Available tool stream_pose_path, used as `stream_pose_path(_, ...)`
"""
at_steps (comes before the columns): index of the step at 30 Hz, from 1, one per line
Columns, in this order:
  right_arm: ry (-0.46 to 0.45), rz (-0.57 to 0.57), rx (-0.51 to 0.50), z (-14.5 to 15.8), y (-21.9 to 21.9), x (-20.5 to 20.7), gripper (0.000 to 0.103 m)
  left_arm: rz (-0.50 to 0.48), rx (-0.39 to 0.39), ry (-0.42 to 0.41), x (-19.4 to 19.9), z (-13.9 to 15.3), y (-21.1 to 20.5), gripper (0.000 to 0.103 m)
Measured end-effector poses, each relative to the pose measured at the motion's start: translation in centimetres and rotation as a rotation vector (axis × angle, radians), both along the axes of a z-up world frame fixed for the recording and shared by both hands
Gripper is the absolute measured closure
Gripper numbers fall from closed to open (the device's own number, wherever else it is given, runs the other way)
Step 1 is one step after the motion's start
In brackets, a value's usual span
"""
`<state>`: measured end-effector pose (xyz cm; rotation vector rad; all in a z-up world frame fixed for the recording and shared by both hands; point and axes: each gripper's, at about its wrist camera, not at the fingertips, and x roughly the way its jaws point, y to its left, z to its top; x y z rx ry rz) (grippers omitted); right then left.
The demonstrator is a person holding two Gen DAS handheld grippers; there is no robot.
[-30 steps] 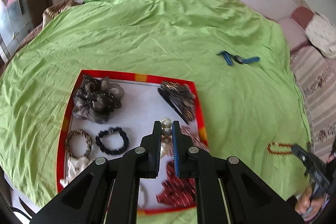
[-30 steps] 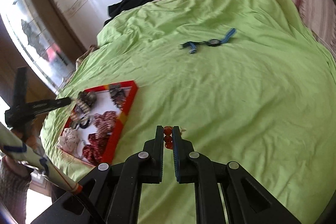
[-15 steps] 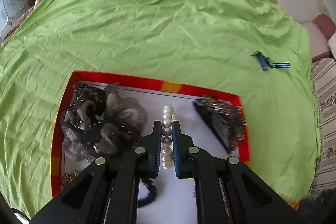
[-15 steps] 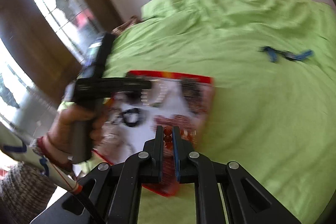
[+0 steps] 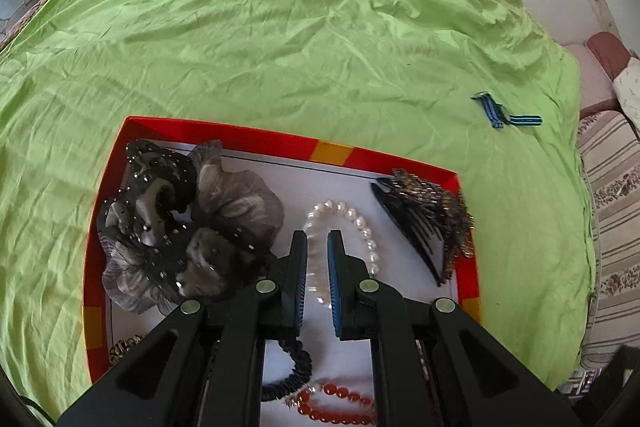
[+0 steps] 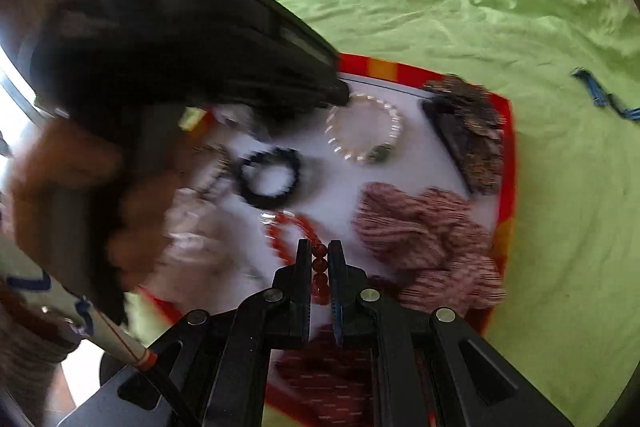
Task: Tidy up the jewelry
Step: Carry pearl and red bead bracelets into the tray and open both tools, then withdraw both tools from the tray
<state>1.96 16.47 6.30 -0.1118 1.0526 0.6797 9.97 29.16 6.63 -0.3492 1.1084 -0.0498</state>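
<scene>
Since half a second ago: pearl bracelet down flat on the white floor of the tray, between grey scrunchie and dark comb clip. Left gripper now slightly parted, fingers narrow around the near side of the pearl loop, seemingly no longer pinching. Right gripper now low over the near part of the tray, clamped on a red bead bracelet whose free end already trails onto the tray floor, beside the black scrunchie and striped red scrunchie.

Step in hand, apparently: setting bracelets into the tray. Next: lift left clear without snagging pearls; lower and release the red beads on bare white floor. Blue watch out on the green bedsheet, probably next to fetch.
</scene>
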Motion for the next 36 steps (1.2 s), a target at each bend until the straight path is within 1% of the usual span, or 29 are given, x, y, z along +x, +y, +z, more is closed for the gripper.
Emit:
stream_pose_path(1, -0.003, -0.006, -0.002, -0.1, -0.3, 0.0, 0.093, -0.006, -0.001, -0.016, -0.2, 0.5, -0.2, 0.094)
stream_pose_path(3, 0.014, -0.009, 0.03, 0.1, -1.1, 0.1, 0.092, -0.011, 0.001, -0.039, -0.6, 1.3, -0.5, 0.093)
stream_pose_path(4, 0.017, -0.01, 0.052, 0.6, -1.5, -0.1, 0.089, -0.012, 0.004, -0.053, -0.9, 1.8, -0.6, 0.089)
stream_pose_path(5, 0.012, -0.011, 0.064, 1.0, -1.7, -0.2, 0.083, -0.01, 0.012, -0.065, -1.2, 2.4, -0.8, 0.083)
stream_pose_path(6, 0.005, -0.009, 0.076, 1.5, -1.9, -0.4, 0.079, -0.009, 0.023, -0.075, -1.5, 2.8, -0.8, 0.08)
stream_pose_path(7, -0.003, -0.007, 0.09, 2.0, -2.2, -0.6, 0.072, -0.005, 0.034, -0.089, -1.9, 3.4, -0.9, 0.073)
stream_pose_path(8, -0.012, -0.007, 0.106, 2.6, -2.6, -1.1, 0.069, 0.0, 0.043, -0.106, -2.6, 4.1, -1.0, 0.071)
stream_pose_path(10, -0.027, -0.008, 0.137, 3.8, -3.7, -1.8, 0.068, 0.009, 0.048, -0.132, -3.8, 5.4, -1.0, 0.07)
stream_pose_path(12, -0.042, -0.012, 0.16, 5.0, -5.0, -2.6, 0.062, 0.025, 0.058, -0.16, -5.6, 7.0, -1.0, 0.066)
stream_pose_path(13, -0.061, -0.025, 0.166, 5.5, -6.1, -3.1, 0.057, 0.032, 0.064, -0.17, -6.1, 7.4, -0.9, 0.063)
stream_pose_path(14, -0.077, -0.038, 0.167, 5.8, -7.1, -3.6, 0.055, 0.042, 0.076, -0.185, -7.0, 8.1, -0.9, 0.059)
stream_pose_path(15, -0.095, -0.058, 0.159, 6.0, -8.4, -4.1, 0.054, 0.055, 0.095, -0.198, -8.3, 8.7, -0.8, 0.057)
stream_pose_path(18, -0.113, -0.114, 0.102, 5.2, -11.0, -4.0, 0.054, 0.09, 0.156, -0.226, -11.1, 9.4, -0.3, 0.048)
stream_pose_path(19, -0.103, -0.141, 0.078, 4.5, -11.9, -3.9, 0.054, 0.102, 0.173, -0.228, -11.8, 9.3, 0.1, 0.044)
stream_pose_path(21, -0.076, -0.174, 0.06, 3.5, -13.1, -3.7, 0.054, 0.128, 0.187, -0.215, -12.8, 8.7, 1.2, 0.043)
stream_pose_path(22, -0.061, -0.182, 0.058, 2.9, -13.6, -3.7, 0.054, 0.149, 0.18, -0.194, -13.1, 8.2, 2.1, 0.043)
stream_pose_path(25, -0.032, -0.193, 0.06, 1.8, -14.3, -3.8, 0.054, 0.237, 0.112, -0.142, -13.8, 6.0, 5.3, 0.043)
stream_pose_path(28, -0.006, -0.191, 0.09, 1.4, -14.3, -3.7, 0.054, 0.295, 0.103, -0.119, -13.9, 4.2, 7.5, 0.043)
stream_pose_path(31, 0.011, -0.174, 0.102, 0.8, -13.3, -3.3, 0.054, 0.303, 0.087, -0.081, -13.1, 2.6, 8.6, 0.043)
stream_pose_path(33, 0.011, -0.163, 0.075, 0.2, -12.0, -2.8, 0.055, 0.278, 0.044, -0.05, -11.9, 1.4, 8.9, 0.043)
stream_pose_path(34, 0.011, -0.156, 0.056, -0.2, -11.4, -2.5, 0.063, 0.264, 0.022, -0.031, -11.3, 0.9, 8.9, 0.044)
stream_pose_path(35, 0.015, -0.154, 0.037, -0.5, -10.9, -2.3, 0.073, 0.245, 0.001, -0.015, -10.5, 0.3, 8.8, 0.048)
stream_pose_path(36, 0.022, -0.148, 0.025, -0.9, -10.4, -1.9, 0.078, 0.226, -0.009, -0.002, -10.0, -0.1, 8.5, 0.05)
